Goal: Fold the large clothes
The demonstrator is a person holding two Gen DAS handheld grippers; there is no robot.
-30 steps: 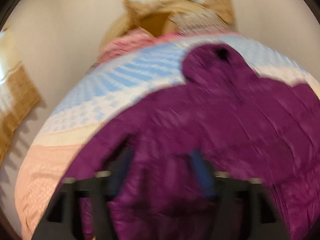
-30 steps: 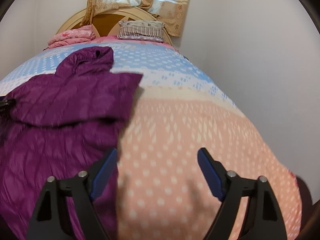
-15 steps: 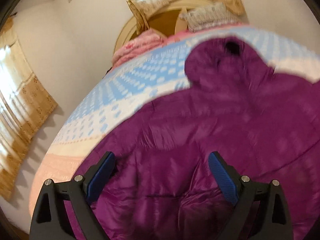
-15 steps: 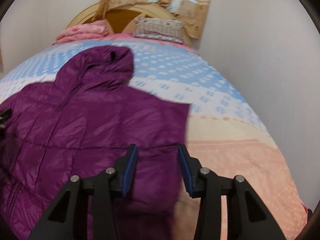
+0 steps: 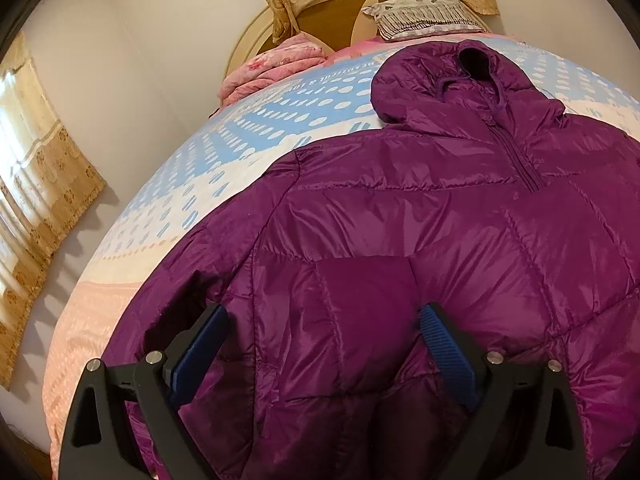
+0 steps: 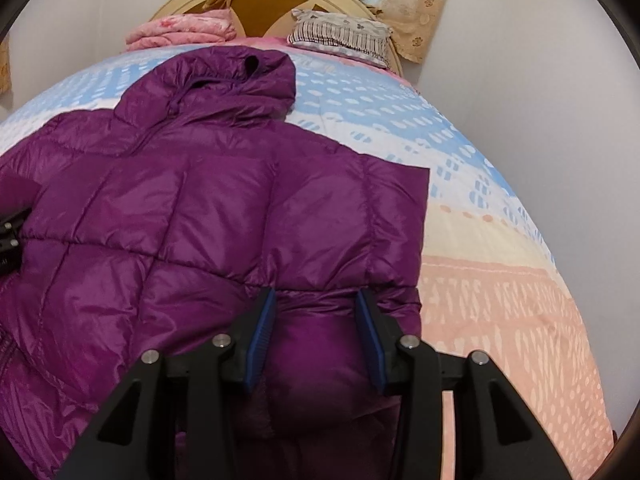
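Bedroom walls and a patterned curtain (image 5: pixel 40 160) at nine o'clock frame the left wrist view. A bed cover (image 5: pixel 240 128) in blue, cream and peach bands fills the middle. The purple jacket (image 5: pixel 400 220) lies spread across it, front up and zipped. Its hood (image 5: pixel 448 76) points to one o'clock, towards a striped pillow (image 5: pixel 420 16) and the headboard (image 5: pixel 340 4). A folded pink blanket (image 5: pixel 276 64) sits at eleven o'clock. My left gripper (image 5: pixel 323 316) hangs at six o'clock over the jacket's side. Its jaws are opening, already wide apart. Quilted fabric lies between the pads, and neither pad presses on it.

From the right wrist view, the cover (image 6: pixel 500 300) runs bare from three to five o'clock. The jacket (image 6: pixel 200 220) takes up the left and centre, with its hood (image 6: pixel 232 72) at twelve. One sleeve is laid crosswise over the body. My right gripper (image 6: pixel 316 296), at six o'clock, sits half closed. Its blue pads pinch a puffed bulge of jacket near its three o'clock edge.
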